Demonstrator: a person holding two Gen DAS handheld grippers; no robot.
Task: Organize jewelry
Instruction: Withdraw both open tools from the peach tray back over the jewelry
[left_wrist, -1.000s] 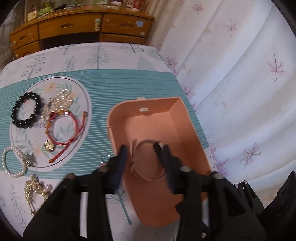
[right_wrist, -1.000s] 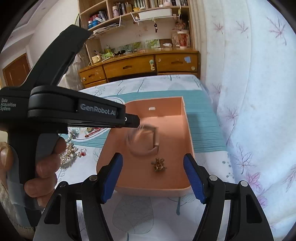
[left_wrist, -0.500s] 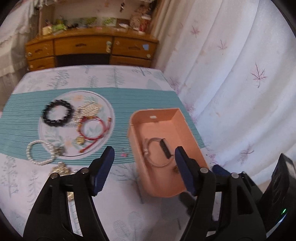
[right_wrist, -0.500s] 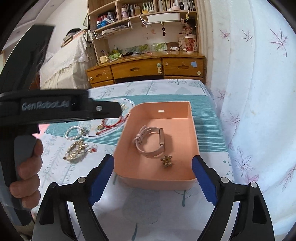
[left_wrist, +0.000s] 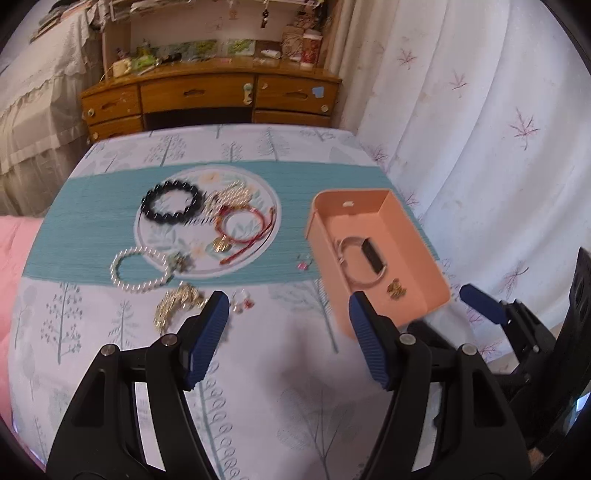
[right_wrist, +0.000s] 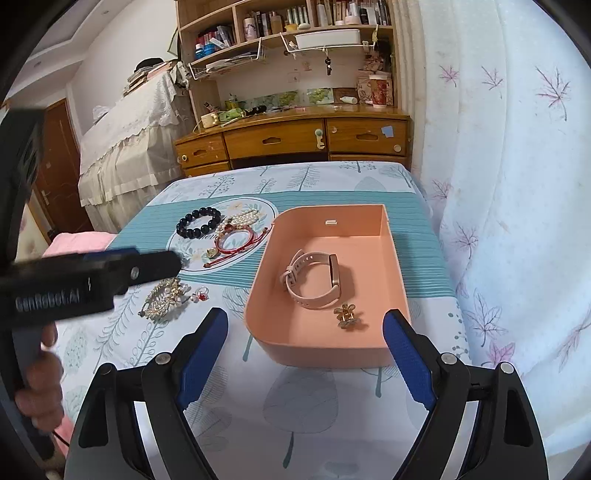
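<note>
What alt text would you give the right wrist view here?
An open right gripper hovers in front of a peach tray holding a pink watch and a gold flower clip. Left of the tray, bracelets, including a black bead bracelet, lie on a patterned cloth. The hand-held left gripper reaches in from the left.

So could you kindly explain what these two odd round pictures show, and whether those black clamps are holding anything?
There is no robot here. A person holds a hand-squeezed gripper in each hand, each carrying a wide-angle camera looking along its jaws. One picture looks out from the left gripper, the other from the right gripper; the person's left hand appears there. Both jaws stand open and empty, and have just been opening. On the table, a pink box holds a pink watch and a gold flower clip. Beside it lie a black bead bracelet, a red cord bracelet, a pearl bracelet and other pieces.
</note>
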